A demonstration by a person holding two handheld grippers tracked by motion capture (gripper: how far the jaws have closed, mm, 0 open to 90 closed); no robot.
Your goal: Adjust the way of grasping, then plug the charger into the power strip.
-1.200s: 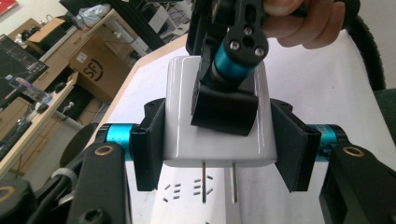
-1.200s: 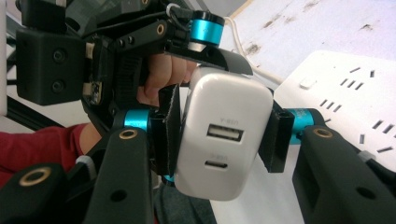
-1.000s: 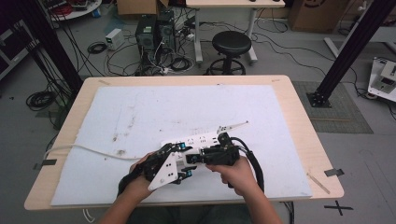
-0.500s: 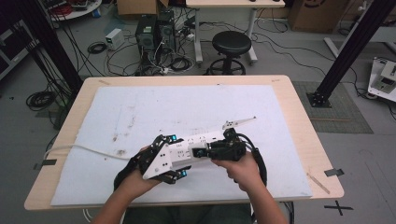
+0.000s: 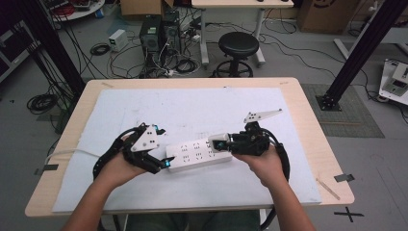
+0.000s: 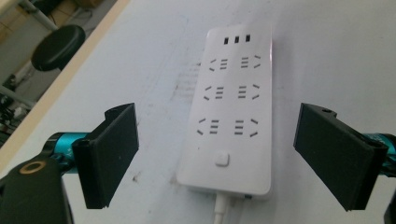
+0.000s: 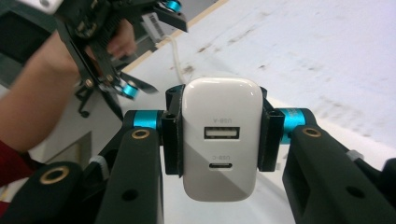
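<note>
The left gripper (image 6: 215,154) has its jaws spread wide on either side of the strip's (image 5: 199,154) switch end, touching nothing. The strip lies flat on the mat (image 5: 192,110), directly ahead between those jaws; its cord (image 6: 219,212) is cut off at the bottom edge of the left gripper view. The right gripper (image 7: 219,135) is clamped on a charger (image 7: 220,137), which blocks whatever lies ahead of it. From above, the charger sits near the strip's far end; contact can't be made out.

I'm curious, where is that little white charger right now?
The white charger is clamped in the right gripper, held at the right end of the power strip mid-table in the high view.
</note>
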